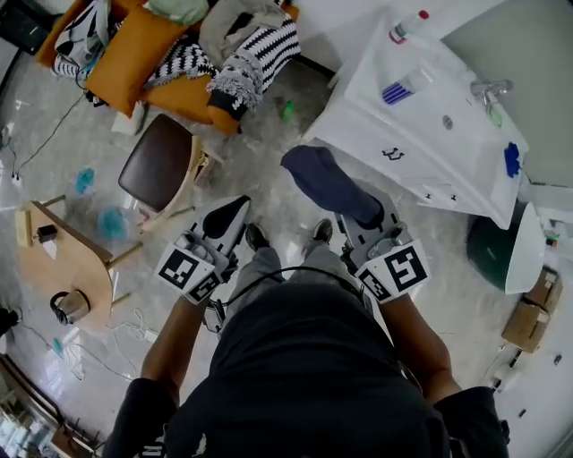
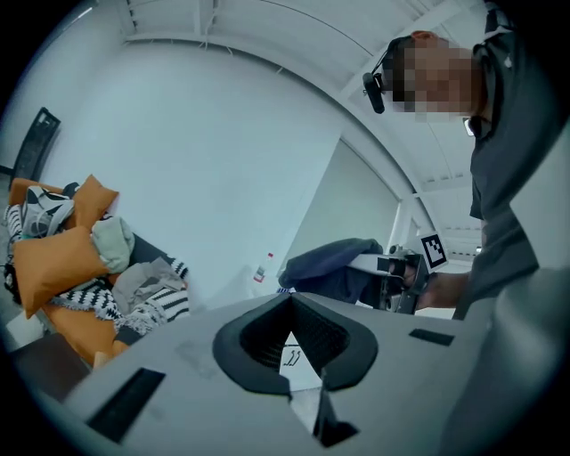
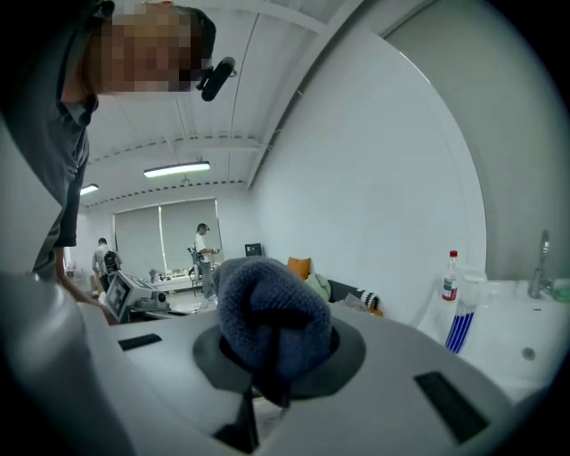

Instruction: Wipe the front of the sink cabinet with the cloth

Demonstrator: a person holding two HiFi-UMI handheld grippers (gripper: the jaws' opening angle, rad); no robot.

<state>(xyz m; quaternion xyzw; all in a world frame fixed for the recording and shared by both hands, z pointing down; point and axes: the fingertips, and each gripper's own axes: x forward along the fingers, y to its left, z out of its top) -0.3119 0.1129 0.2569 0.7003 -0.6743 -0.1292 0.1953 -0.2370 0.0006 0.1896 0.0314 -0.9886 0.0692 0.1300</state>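
Our left gripper (image 1: 226,216) hangs idle, its tips together on nothing. Our right gripper (image 1: 365,217) pinches the dark blue cloth (image 1: 329,182), held in the air near the white sink cabinet (image 1: 363,134) but apart from it. We judge that wiping has not begun. Next, the cloth must press flat on the front. A small dark mark (image 1: 392,154) there is unreadable, as is the label on the bottle (image 1: 407,27).

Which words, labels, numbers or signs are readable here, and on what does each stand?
No text reads clearly.
Sink cabinet front: small dark mark, like two hooks, unreadable.
Bottle label: too small.
Cubes on the left gripper and the right gripper, which holds the cloth: square marker patterns, no letters.
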